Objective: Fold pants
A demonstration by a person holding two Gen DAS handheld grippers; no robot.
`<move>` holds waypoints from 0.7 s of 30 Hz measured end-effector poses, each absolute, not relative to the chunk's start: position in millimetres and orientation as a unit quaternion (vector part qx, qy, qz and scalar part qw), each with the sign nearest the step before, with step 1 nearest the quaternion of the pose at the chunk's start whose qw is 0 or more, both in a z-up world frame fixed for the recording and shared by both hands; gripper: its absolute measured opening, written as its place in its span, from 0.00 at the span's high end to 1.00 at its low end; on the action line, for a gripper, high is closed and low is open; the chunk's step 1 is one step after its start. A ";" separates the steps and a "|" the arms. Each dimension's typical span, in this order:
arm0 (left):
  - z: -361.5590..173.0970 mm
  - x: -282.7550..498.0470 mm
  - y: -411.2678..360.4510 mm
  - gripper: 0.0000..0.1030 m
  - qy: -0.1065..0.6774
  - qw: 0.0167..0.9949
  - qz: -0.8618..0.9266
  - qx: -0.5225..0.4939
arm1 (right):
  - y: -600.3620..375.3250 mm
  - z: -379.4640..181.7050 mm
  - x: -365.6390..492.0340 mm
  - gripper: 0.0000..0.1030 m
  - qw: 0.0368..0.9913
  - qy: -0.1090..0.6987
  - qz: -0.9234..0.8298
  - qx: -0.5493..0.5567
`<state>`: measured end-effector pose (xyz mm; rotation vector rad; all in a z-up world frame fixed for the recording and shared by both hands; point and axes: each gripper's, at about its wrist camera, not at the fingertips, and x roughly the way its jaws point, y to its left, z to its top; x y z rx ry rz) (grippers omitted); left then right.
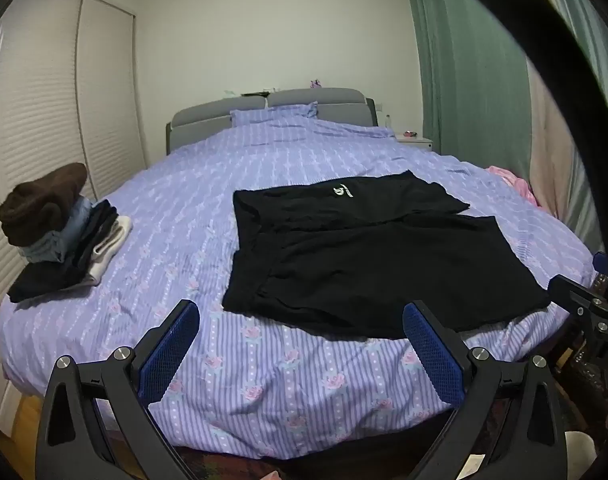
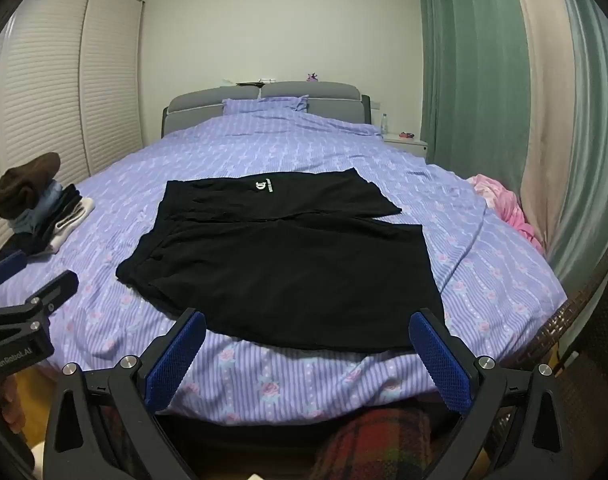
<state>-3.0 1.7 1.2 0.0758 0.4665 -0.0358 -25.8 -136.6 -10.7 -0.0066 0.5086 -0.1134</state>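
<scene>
Right view only: plaid fabric below pants.

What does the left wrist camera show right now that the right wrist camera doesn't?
Only the left wrist view shows the left gripper head-on, open and empty, with the right gripper's side at the far right edge. Only the right wrist view shows the right gripper head-on, also open and empty, a red plaid cloth below the bed's edge, and a bottle clearly by the headboard. Both show the black pants spread flat on the purple bedspread, the pile of folded clothes, and the pink cloth.
</scene>
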 end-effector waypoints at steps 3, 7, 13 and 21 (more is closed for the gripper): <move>-1.2 -6.0 -0.2 0.00 0.240 0.970 -0.022 0.041 | -137.0 -11.3 -26.0 0.00 0.967 0.250 -0.055 -0.003; -3.9 5.3 2.6 0.00 0.251 0.967 -0.021 0.029 | -138.7 -13.0 -25.5 0.00 0.967 0.249 -0.055 -0.001; -2.1 3.1 8.1 0.00 0.246 0.969 -0.027 0.023 | -139.1 -12.4 -27.6 0.00 0.967 0.249 -0.055 -0.002; -0.2 0.1 2.6 0.00 0.240 0.970 -0.033 0.037 | -138.2 -11.5 -28.5 0.00 0.967 0.248 -0.053 -0.003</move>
